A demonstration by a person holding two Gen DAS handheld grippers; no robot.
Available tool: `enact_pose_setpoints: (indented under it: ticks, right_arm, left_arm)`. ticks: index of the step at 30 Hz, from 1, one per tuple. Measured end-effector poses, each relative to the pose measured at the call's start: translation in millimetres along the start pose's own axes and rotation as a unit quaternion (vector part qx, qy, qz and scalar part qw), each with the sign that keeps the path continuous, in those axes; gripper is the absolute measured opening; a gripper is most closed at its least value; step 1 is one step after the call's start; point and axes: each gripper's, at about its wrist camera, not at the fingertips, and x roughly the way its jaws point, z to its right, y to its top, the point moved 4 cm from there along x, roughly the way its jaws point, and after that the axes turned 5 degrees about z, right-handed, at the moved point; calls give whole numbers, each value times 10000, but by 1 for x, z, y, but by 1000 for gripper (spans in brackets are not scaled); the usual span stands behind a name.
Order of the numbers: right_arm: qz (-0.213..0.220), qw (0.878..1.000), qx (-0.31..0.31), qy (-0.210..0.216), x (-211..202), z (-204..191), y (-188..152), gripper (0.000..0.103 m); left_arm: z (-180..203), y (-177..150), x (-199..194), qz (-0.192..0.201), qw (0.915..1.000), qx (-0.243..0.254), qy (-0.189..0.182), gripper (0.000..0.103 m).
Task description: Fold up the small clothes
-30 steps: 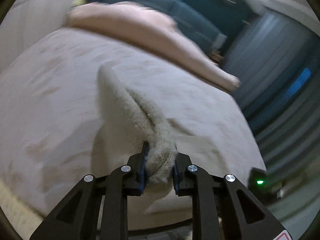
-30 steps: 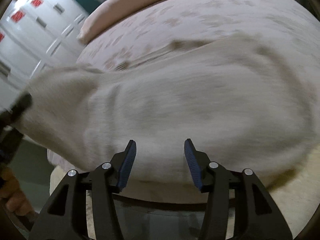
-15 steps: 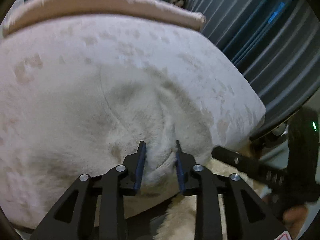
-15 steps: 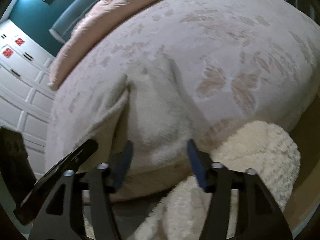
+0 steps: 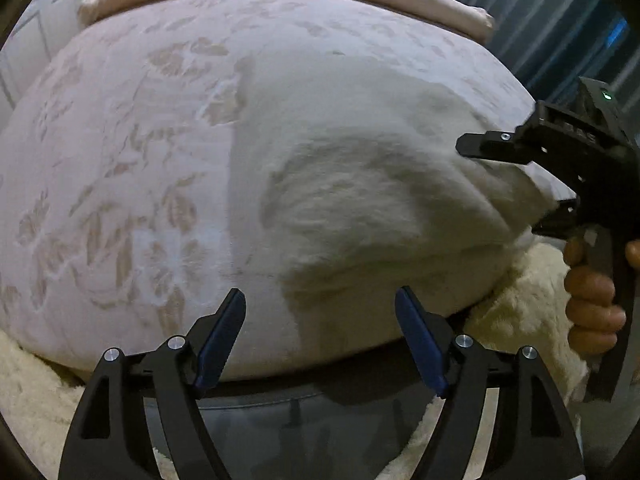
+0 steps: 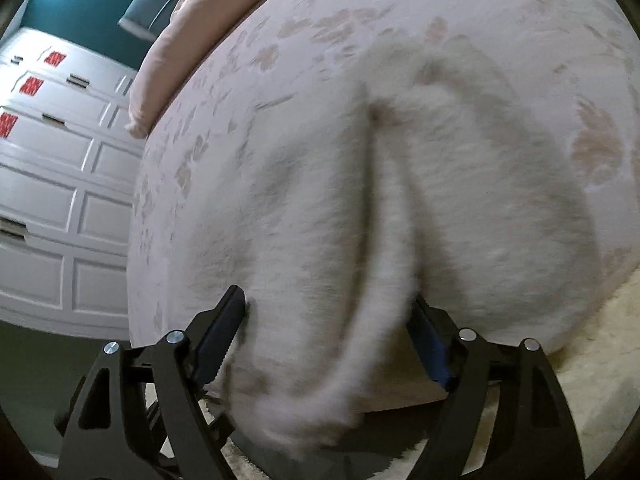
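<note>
A fuzzy white garment [image 5: 360,184] lies on the patterned bed [image 5: 120,140], centre-right of the left view. The left tongs [image 5: 320,336] gape apart below it, holding nothing. The right tongs [image 6: 326,340] stand wide around a raised fold, unclamped.

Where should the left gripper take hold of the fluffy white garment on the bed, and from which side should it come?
Probably the near hem of the white garment where it drapes over the edge of the bed. That edge hangs free in front of the open left gripper, so a straight forward approach looks easiest. The right gripper already has a raised fold between its fingers on the other corner.
</note>
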Motion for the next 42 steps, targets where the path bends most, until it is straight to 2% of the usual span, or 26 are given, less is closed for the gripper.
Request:
enact_pose_setpoints:
  ticks: [3, 4, 5, 6, 8, 9, 10, 11, 12, 14, 15, 16, 18, 19, 21, 24, 28, 32, 35, 36, 37, 39, 40, 42]
  right_arm:
    - [-8, 9993, -365, -40, 2, -22, 5, 53]
    - [32, 9984, -544, -116, 1, -29, 9, 29]
    - [173, 9963, -815, -210, -6, -42, 15, 21]
    - [318, 9952, -919, -64, -15, -49, 20, 21]
    - [830, 9883, -974, 832, -57, -72, 35, 19]
    - [1021, 9822, -1006, 1213, -77, -77, 38, 18]
    - [1289, 9747, -1085, 1468, -98, -81, 40, 18]
    - [1496, 9705, -1165, 1488, -112, -80, 41, 18]
    - [1675, 9681, -1232, 1397, -123, -72, 42, 18]
    - [1712, 9753, -1157, 782, -116, -40, 42, 18]
    - [1580, 9816, -1065, 155, -97, -10, 41, 18]
    - [1182, 9880, -872, -475, -65, 30, 36, 18]
    - [566, 9945, -272, -839, -25, 82, 22, 18]
    - [600, 9970, 44, -487, -21, 94, 16, 19]
    - [760, 9966, 250, -196, -29, 97, 17, 20]
    - [742, 9964, 6, -412, -29, 86, 19, 22]
    - [820, 9946, -217, -590, -45, 80, 16, 36]
    - [1127, 9909, -68, -737, -74, 92, 5, 48]
    - [1199, 9907, -32, -641, -81, 93, 3, 52]
    - [1131, 9922, -48, -529, -80, 92, 0, 53]
    - [1065, 9933, -58, -438, -75, 90, -1, 55]
    - [864, 9949, -107, -502, -59, 88, -3, 52]
    - [802, 9953, -153, -511, -55, 87, -4, 32]
    - [906, 9949, -267, -356, -62, 75, -5, 24]
  left_arm:
    - [-3, 4, 8, 27, 9999, -26, 94, 74]
    - [0, 6, 7, 45, 9999, -19, 132, 74]
    - [0, 9, 9, 103, 9998, -34, 150, 74]
    - [1, 9, 9, 144, 9998, -47, 158, 74]
    - [-1, 12, 9, 203, 9997, -73, 150, 66]
    - [-1, 16, 9, 209, 9997, -47, 151, 53]
    - [-2, 17, 10, 165, 9997, -37, 164, 46]
    - [-2, 18, 13, 132, 9998, -63, 106, 44]
    - [-4, 19, 14, 132, 9998, -161, -11, 41]
    - [-2, 22, 19, 87, 9999, -122, 36, 34]
    - [1, 23, 24, 29, 9999, -21, 100, 29]
    - [2, 22, 29, -42, 9999, 3, 120, 28]
    - [4, 20, 38, -187, 9998, -25, 74, 28]
    - [4, 19, 40, -204, 9997, -3, 117, 28]
    - [5, 20, 40, -197, 9996, 50, 205, 28]
    - [6, 22, 33, -205, 9996, 48, 167, 29]
    - [14, 25, 7, -110, 9999, 104, -8, 27]
    - [28, 33, -33, 392, 9988, 112, -261, 27]
    - [40, 51, -48, 745, 9967, 203, -251, 39]
    - [44, 57, -46, 770, 9965, 181, -278, 44]
    - [46, 62, -42, 761, 9966, 133, -296, 44]
    - [50, 73, -25, 608, 9977, 30, -313, 44]
    - [50, 76, -18, 544, 9980, -2, -314, 44]
    - [53, 79, -7, 420, 9987, 1, -274, 44]
